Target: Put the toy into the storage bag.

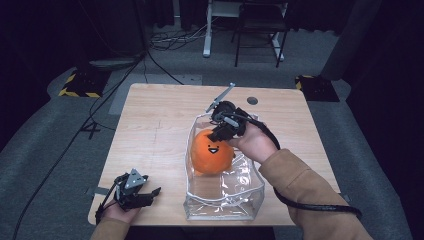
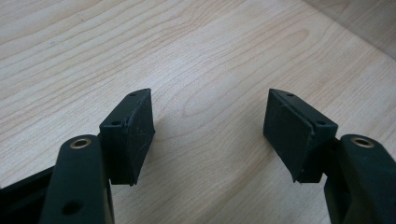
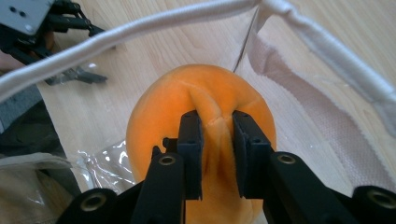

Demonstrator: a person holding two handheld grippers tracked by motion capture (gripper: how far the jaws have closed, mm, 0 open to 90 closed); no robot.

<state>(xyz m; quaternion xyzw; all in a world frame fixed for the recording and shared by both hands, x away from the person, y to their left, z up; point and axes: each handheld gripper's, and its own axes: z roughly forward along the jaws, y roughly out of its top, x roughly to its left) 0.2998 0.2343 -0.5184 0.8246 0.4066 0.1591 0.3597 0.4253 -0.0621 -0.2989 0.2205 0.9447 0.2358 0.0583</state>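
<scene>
**Plush half into the pouch**

Bench [image 1: 150, 120]: clear pouch [image 1: 222, 192] lies open. Your right hand-held gripper [image 3: 217, 135] pinches a fold of the orange plush [image 1: 212, 150] at the pouch mouth; seating and release remain. Left hand-held gripper [image 2: 208, 135] rests wide apart, empty.

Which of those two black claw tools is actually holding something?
The right gripper: it pinches a fold of the orange plush toy over the clear bag. The left gripper stands open above bare table.
</scene>
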